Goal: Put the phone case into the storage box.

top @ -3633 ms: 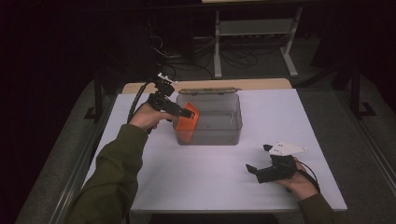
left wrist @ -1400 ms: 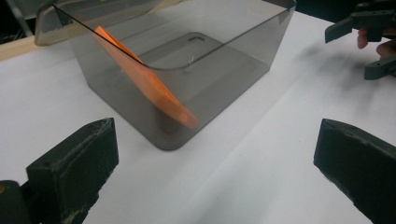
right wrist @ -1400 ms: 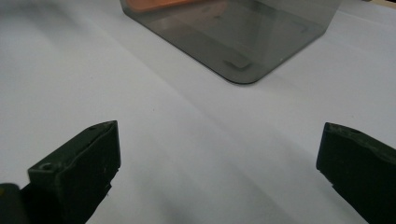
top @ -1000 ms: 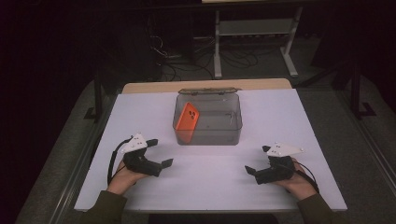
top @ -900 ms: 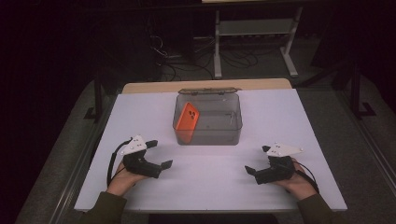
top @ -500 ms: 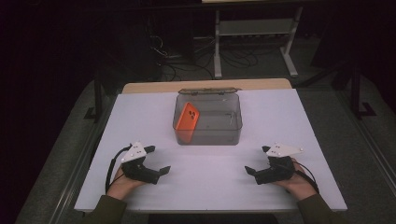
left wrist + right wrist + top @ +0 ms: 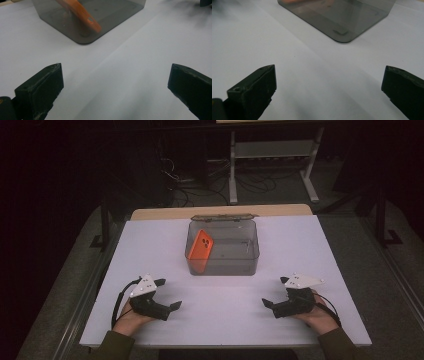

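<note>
Inside the clear bin (image 7: pixel 223 246), at its left end, the orange phone case (image 7: pixel 200 248) leans tilted against the wall, lower end on the bin floor. Bin sits mid-table on the white tabletop (image 7: pixel 230 315), lid swung open behind it. Left gripper (image 7: pixel 162 301) rests near the front edge, well apart from the bin & to its left-front; jaws spread wide, nothing btwn them. Right gripper (image 7: pixel 272 306) mirrors it at the bin's right-front, also well apart, jaws spread & empty. Left gripper view confirms: two black jaws wide apart over bare white surface, bin corner ahead w/ the orange case (image 7: pixel 82 15) slanting inside. Right gripper view: same wide gap, bin's other near corner ahead.

Progress, as I judge it: the placing part looks done, since the case is in the bin and both tools are parked clear. What's possibly left: closing the lid, if that's wanted; otherwise this reads as finished.
</note>
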